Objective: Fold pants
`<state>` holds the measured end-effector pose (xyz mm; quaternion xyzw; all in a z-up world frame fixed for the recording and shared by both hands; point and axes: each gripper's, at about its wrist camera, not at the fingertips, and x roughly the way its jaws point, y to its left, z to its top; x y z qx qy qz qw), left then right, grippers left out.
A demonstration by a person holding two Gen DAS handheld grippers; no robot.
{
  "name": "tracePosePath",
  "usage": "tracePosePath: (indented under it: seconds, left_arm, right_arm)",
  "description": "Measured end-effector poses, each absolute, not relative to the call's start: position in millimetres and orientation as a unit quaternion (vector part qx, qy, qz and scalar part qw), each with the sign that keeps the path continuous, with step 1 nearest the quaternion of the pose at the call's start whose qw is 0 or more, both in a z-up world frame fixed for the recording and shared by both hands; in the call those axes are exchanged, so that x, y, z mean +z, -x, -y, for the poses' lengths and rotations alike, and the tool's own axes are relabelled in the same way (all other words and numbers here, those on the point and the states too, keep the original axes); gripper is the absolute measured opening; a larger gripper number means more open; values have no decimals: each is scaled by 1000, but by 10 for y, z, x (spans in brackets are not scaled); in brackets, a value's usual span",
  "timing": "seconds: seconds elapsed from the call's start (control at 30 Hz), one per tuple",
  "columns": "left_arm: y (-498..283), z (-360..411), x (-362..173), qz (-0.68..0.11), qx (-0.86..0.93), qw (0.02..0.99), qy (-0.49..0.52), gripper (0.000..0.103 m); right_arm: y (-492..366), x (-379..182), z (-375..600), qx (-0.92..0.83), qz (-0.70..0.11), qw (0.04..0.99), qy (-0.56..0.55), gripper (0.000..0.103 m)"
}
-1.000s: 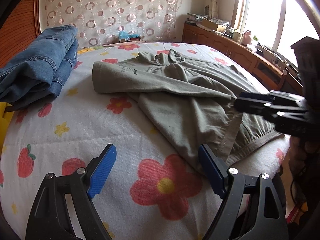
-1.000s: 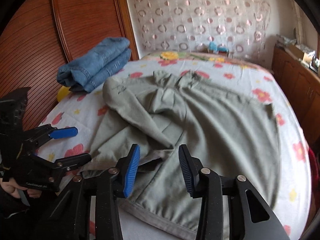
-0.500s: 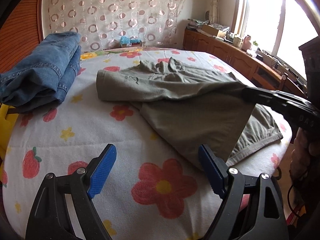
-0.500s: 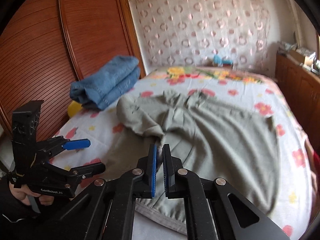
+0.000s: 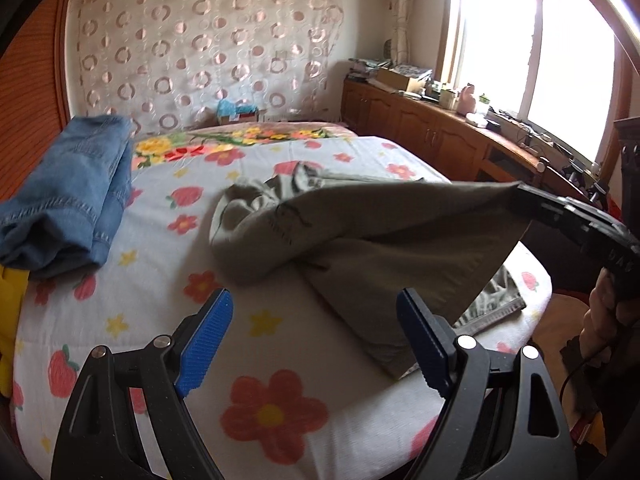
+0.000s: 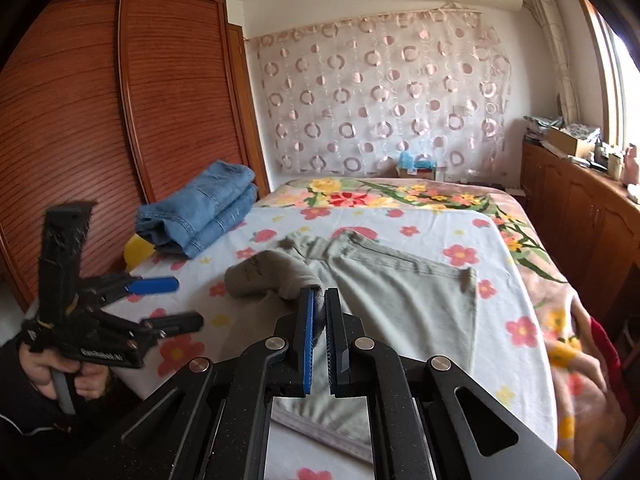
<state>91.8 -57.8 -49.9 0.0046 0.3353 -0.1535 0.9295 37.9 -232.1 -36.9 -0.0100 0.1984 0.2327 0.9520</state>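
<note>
Grey-green pants (image 6: 400,292) lie spread on the flowered bed (image 6: 520,288). My right gripper (image 6: 319,300) is shut on a fold of the pants' cloth and holds it lifted above the bed. In the left wrist view the lifted pants (image 5: 392,236) stretch like a sheet toward the right gripper (image 5: 520,196) at the right edge. My left gripper (image 5: 316,336) hovers open over the bed's near edge with nothing between its blue pads; it also shows at the left of the right wrist view, left gripper (image 6: 172,300), held by a hand.
Folded blue jeans (image 6: 200,216) sit at the bed's far left beside a wooden wardrobe (image 6: 100,120). A yellow object (image 6: 136,252) lies under them. A wooden sideboard (image 5: 440,136) with clutter runs below the window on the right. A patterned curtain (image 6: 380,100) hangs behind the bed.
The right gripper closed on the pants' cloth and raised it, pulling the fabric up into a taut sheet. Both grippers rose; the left stayed open.
</note>
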Motion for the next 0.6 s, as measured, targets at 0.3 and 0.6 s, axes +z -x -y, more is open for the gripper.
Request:
tracePosePath:
  seconds: [0.3, 0.6]
  left_arm:
    - [-955, 702, -539, -346, -165, 923, -4, 85]
    - [-946, 802, -601, -354, -169, 920, -16, 85]
  right_arm:
    - [-184, -302, 2310, 210, -201, 957, -1, 5]
    - [45, -343, 2432, 185, -216, 959, -8, 5]
